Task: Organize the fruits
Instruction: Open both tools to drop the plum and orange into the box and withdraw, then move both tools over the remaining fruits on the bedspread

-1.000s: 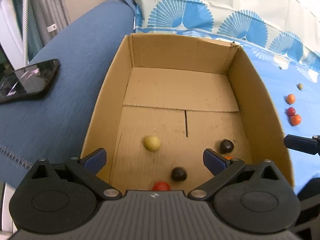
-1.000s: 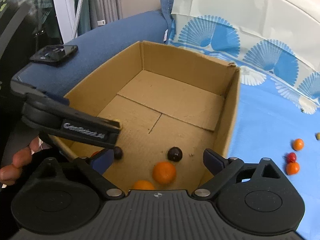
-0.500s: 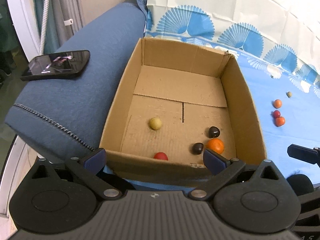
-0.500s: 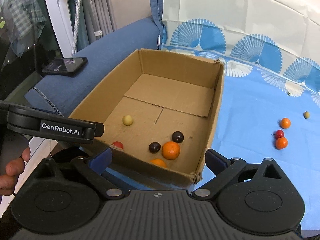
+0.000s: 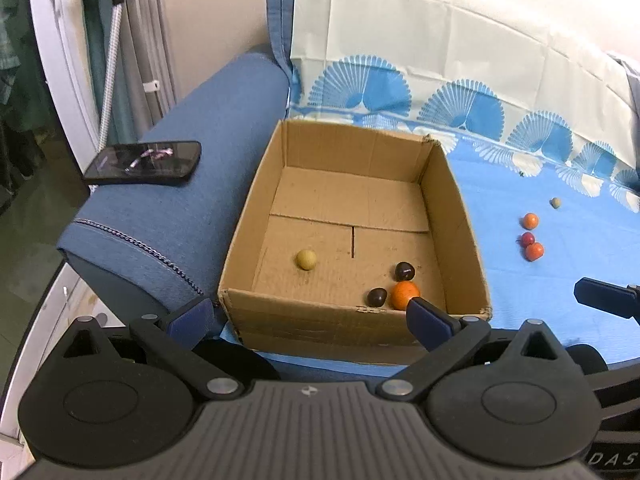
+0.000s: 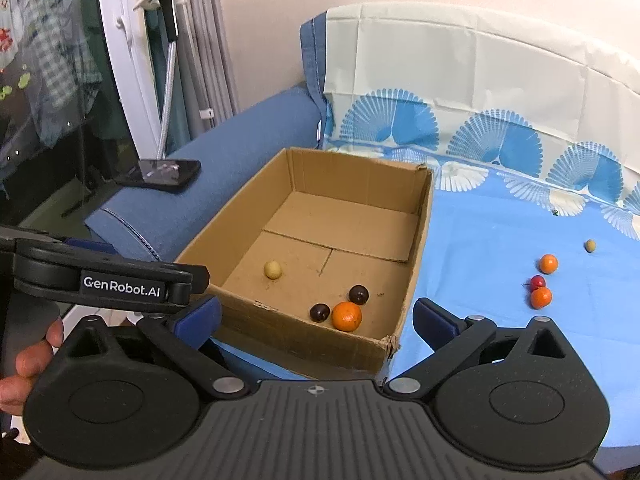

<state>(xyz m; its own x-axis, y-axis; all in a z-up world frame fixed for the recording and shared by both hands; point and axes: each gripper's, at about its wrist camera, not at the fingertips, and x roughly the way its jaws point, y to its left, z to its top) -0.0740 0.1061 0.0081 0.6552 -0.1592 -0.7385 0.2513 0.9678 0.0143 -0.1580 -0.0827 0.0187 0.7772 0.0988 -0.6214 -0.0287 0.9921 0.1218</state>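
The cardboard box (image 5: 256, 216) is plain brown corrugated board, matt, with a rough, fibrous floor and a frayed near-right corner. Under it lies a thin, smooth blue cloth cover (image 6: 492, 248), printed with fan shapes and creased where it drapes the backrest. The sofa arm (image 5: 192, 184) on the left is a coarse, matt blue weave like denim. On it the phone (image 5: 144, 162) has a glossy black screen that mirrors the room. In the box, the orange (image 6: 346, 316) has a slight sheen, the two dark fruits (image 6: 358, 294) are glossy, and the yellow fruit (image 6: 273, 269) is dull. Both grippers, the left gripper (image 5: 310, 318) and right gripper (image 6: 316, 316), are matt black plastic, finely grained, with bright metal pivot pins and smooth blue pads.
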